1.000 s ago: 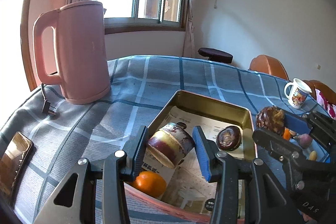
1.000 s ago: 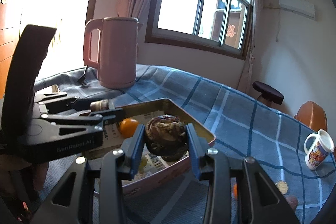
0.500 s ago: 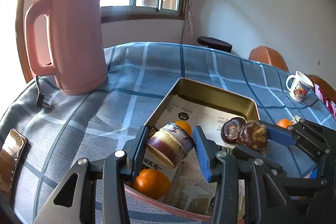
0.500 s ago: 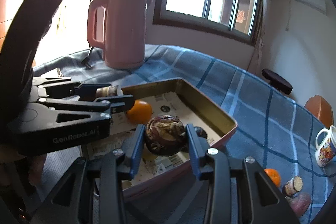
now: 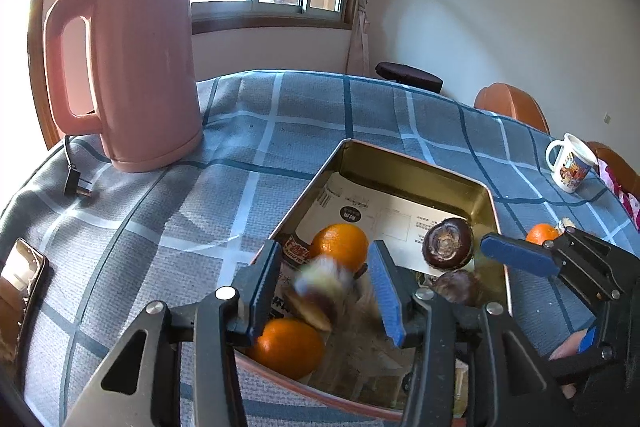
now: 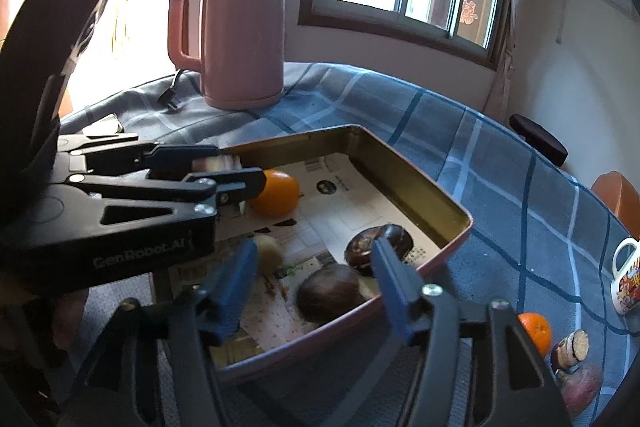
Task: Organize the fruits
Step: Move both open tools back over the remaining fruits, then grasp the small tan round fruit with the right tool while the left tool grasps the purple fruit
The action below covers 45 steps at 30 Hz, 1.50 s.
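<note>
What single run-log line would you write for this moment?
left gripper: opening, blurred piece dropping between jaws | right gripper: opening, dark fruit released in tin tray | loose: orange

The fruit between the left gripper's opening jaws is a blur. The phone is cut off by the edge.

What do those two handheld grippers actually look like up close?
Both are black plastic frames with triangular cut-outs and silver screws, each ending in two fingers lined with blue pads. The left gripper bears pale "GenRobot.AI" lettering on its side, legible from the right wrist. The right gripper matches it.
</note>
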Tool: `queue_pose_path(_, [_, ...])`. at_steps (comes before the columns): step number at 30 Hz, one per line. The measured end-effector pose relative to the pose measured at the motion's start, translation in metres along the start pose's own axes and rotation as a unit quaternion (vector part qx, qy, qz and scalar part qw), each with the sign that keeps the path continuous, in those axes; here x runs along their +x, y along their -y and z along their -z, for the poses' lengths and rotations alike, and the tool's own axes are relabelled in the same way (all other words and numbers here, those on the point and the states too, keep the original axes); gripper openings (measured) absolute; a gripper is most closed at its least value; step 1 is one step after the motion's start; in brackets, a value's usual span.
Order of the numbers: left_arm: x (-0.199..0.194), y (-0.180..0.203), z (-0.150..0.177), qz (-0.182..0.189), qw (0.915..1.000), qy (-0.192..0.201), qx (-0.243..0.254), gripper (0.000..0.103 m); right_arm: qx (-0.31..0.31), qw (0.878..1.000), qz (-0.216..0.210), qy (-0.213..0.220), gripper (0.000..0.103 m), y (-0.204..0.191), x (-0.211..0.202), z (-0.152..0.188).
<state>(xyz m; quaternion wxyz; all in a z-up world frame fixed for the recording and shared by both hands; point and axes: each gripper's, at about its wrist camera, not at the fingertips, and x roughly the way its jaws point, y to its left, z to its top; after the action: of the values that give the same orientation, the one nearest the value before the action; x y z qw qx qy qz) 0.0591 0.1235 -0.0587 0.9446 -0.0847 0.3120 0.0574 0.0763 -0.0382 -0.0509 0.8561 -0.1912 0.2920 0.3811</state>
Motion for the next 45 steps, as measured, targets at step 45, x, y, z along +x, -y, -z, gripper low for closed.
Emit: queue_pose_path(45, [0.0, 0.224, 0.002, 0.151, 0.9753, -0.001, 0.161, 0.074, 0.243, 0.953, 0.177, -0.045, 0.029, 0.194, -0.129, 0.145])
